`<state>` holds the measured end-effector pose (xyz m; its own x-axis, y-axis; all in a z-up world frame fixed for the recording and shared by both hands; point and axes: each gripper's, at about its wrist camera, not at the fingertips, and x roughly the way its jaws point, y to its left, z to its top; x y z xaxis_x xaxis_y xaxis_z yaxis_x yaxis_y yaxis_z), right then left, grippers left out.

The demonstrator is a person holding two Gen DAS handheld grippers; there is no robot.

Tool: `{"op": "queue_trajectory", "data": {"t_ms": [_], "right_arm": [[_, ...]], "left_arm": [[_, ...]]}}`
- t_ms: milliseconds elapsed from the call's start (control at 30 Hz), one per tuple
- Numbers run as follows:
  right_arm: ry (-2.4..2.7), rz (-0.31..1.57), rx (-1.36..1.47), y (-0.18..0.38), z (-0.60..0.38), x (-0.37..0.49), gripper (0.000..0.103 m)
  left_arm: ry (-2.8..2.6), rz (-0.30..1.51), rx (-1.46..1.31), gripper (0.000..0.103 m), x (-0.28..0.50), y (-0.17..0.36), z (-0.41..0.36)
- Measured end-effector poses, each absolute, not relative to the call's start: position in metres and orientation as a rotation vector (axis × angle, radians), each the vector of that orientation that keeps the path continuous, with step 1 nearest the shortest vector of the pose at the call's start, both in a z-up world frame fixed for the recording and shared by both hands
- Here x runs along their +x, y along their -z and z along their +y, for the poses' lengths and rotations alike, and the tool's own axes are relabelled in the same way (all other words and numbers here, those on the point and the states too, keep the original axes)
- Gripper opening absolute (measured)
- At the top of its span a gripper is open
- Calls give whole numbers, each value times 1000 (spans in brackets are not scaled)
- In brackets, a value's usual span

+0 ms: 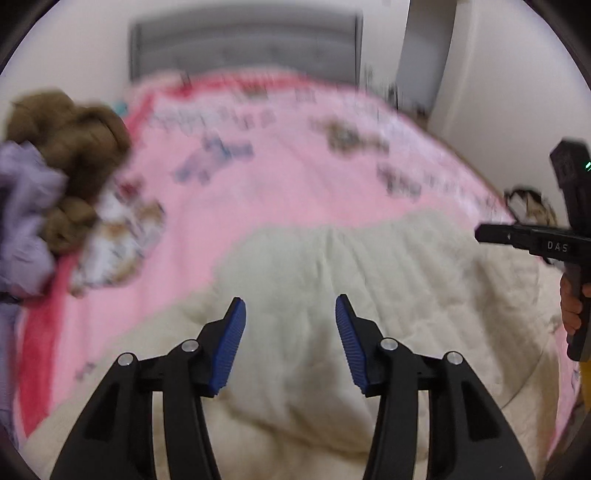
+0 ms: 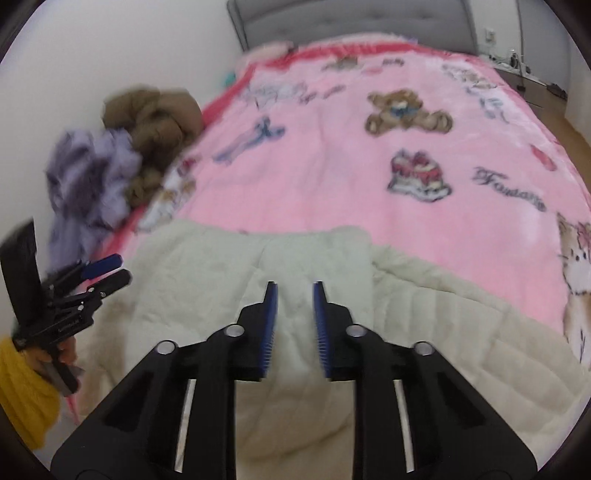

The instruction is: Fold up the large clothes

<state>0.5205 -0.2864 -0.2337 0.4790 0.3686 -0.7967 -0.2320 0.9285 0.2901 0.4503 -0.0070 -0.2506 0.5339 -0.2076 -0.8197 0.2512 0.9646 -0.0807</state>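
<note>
Cream garment (image 2: 207, 280) on pink blanket (image 2: 332, 155), both tools (image 1: 290, 317) (image 2: 295, 306) gaping above it

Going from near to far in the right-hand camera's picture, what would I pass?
right gripper → cream quilted garment → cake print → teddy bear print → grey headboard.
</note>
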Motion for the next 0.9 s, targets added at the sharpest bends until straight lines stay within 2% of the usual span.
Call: {"op": "queue_trajectory", "data": {"t_ms": [167,267,467,600,633,667,700,767,800,900], "right_arm": [[-278,1095,79,266,-278,524,14],[-224,1129,-15,282,-272,527,0],[-213,1216,27,322,-282,538,0],[-214,1180,1,321,-278,537,0],[-222,1152,19,314,-280,532,3],[-227,1123,40,305,-285,526,12],[-244,1063,87,287,-294,514,20],[-241,930,182,255,-317,486,72],[-207,878,197,244,-328,474,76],[-109,768,281,216,-375,427,75]], "left_arm": [[243,1080,18,50,457,281,-16],[232,1113,15,50,448,300,-12],[201,1123,130,50,446,319,-24],[156,1096,215,50,442,312,-35],[129,1081,233,50,438,304,-37],[105,1066,241,54,434,296,-40],[84,1042,237,65,429,286,-43],[47,937,202,83,409,261,-49],[39,881,189,86,399,251,-54],[10,785,180,88,375,230,-75]]}}
